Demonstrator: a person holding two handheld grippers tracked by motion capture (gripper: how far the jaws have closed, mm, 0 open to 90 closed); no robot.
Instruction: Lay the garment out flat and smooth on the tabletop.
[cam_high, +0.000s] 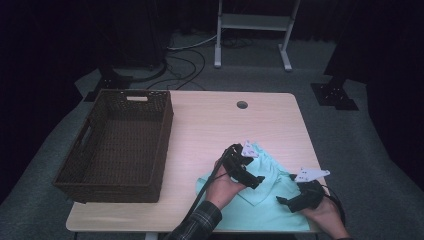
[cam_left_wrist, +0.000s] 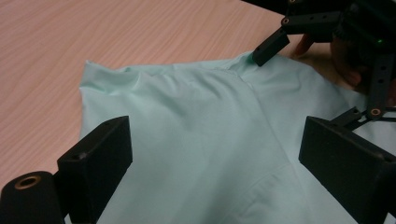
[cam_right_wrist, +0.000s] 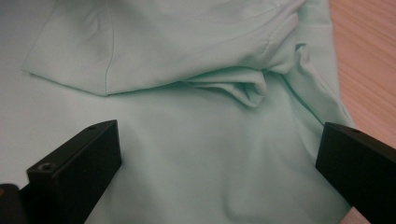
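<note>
Mint shirt (cam_high: 260, 200) spread at the table's (cam_high: 210, 120) near right corner, hem running right up to the front edge, so barely any slack there. Left gripper (cam_high: 250, 172) over the shirt's upper part, jaws wide, nothing pinched. Right gripper (cam_high: 292, 197) just beside it over the cloth, jaws spread too, empty. Loads of bare wood beyond the shirt. Wicker basket (cam_high: 117, 145) hogging the left side, well apart from the shirt. Cable hole (cam_high: 242, 105) near the far edge.
</note>
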